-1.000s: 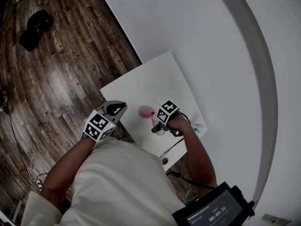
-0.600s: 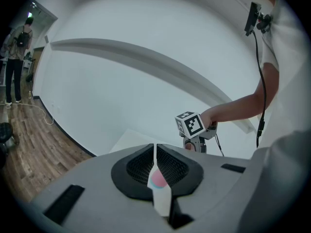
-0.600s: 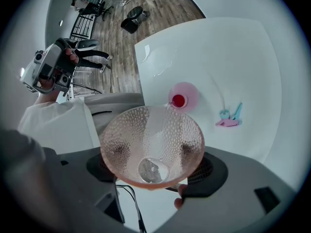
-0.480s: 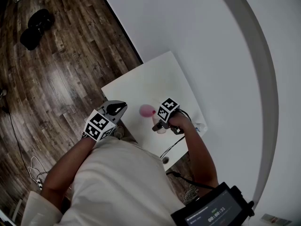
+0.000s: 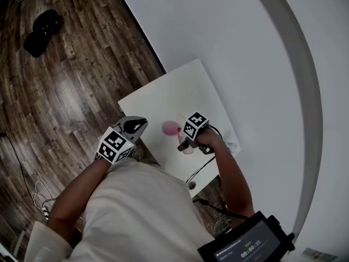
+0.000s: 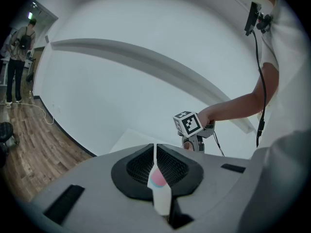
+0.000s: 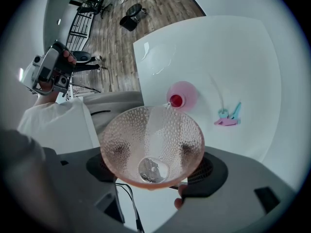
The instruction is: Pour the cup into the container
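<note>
A clear dimpled cup is tipped forward in my right gripper, whose jaws are shut on its sides. A thin stream runs down the cup's inside to its rim and falls into the pink container, which holds red liquid. In the head view the container stands on the white table, with my right gripper just right of it. My left gripper hovers at the table's left edge, shut and holding nothing. The left gripper view shows its jaws together and the right gripper beyond.
Small teal and pink items lie on the table right of the container. A cable hangs off the table's near edge. Wooden floor lies left, with a dark object on it. A white wall backs the table.
My right gripper has edged slightly toward the pink container with the cup. The left gripper has stayed where it was.
</note>
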Tool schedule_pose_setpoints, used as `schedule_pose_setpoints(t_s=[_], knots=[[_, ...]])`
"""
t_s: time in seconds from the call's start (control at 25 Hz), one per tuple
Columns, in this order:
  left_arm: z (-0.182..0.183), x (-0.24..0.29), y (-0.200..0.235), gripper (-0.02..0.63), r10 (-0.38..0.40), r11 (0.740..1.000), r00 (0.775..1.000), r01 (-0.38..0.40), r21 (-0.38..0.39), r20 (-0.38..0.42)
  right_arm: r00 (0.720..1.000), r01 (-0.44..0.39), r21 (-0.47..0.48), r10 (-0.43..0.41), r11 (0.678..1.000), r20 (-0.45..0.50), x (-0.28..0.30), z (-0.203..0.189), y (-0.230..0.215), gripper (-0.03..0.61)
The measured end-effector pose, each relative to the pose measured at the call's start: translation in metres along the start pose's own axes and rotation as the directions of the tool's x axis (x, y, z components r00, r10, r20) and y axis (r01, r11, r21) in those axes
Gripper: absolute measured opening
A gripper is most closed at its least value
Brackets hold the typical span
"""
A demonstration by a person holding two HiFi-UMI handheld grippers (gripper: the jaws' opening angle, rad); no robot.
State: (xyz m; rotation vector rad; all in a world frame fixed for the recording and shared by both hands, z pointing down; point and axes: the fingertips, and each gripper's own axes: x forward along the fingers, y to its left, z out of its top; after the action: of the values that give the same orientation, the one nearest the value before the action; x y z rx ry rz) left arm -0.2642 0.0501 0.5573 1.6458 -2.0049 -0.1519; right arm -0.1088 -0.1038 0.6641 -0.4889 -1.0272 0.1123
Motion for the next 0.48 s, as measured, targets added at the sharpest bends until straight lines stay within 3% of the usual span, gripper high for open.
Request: schedule_pose_setpoints(t_s=[0.48], knots=[[0.0005, -0.0020, -0.0021, 0.012, 0.001, 1.000, 1.000, -0.001, 0.002, 0.003, 1.000, -0.002, -0.002, 0.002, 1.000, -0.010, -0.0011, -0.0025, 0.0018, 0.376]])
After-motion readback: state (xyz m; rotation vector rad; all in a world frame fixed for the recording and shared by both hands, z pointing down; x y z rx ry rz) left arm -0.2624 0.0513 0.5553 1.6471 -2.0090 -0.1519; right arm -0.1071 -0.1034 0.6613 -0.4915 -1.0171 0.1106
